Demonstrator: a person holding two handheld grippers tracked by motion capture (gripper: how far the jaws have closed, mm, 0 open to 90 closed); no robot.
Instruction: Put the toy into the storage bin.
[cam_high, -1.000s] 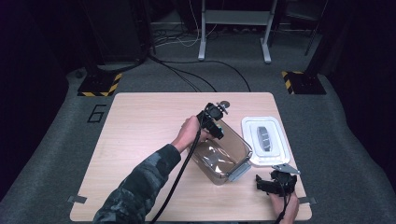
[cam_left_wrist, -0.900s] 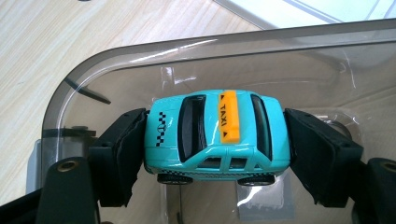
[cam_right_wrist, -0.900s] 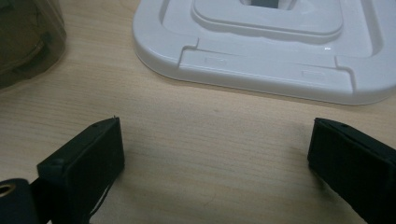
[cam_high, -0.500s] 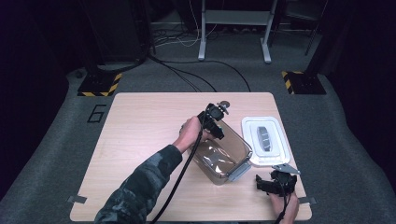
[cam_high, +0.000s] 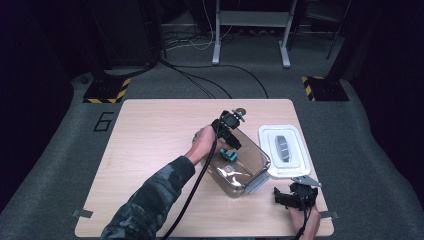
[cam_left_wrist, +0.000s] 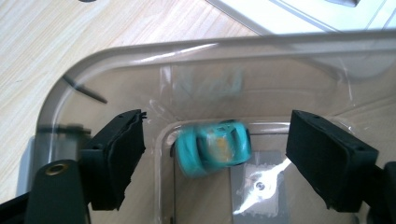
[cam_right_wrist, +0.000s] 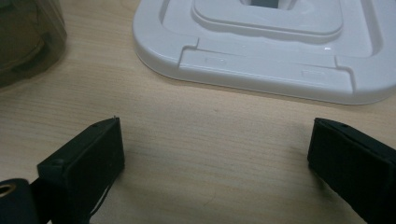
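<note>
A clear plastic container (cam_high: 250, 172) (cam_left_wrist: 116, 60) stands on the table right of centre. My left gripper (cam_high: 231, 139) (cam_left_wrist: 217, 123) hangs over its far end and points down into it. Its jaws have just been opening and now stand apart. A small teal toy car (cam_high: 229, 156) (cam_left_wrist: 212, 148) lies blurred inside the container between and below the pads, touching neither. My right gripper (cam_high: 290, 197) (cam_right_wrist: 215, 130) rests open near the table's front right edge with bare wood between its jaws.
A white lid (cam_high: 284, 150) (cam_right_wrist: 280, 60) lies flat just right of the container, ahead of my right gripper. The container's corner (cam_right_wrist: 28, 37) shows at the upper left of the right gripper view. Cables and stand legs lie on the floor beyond the table.
The left jaws have opened and the teal car now lies in the container beneath them. Neither hand has shifted.
</note>
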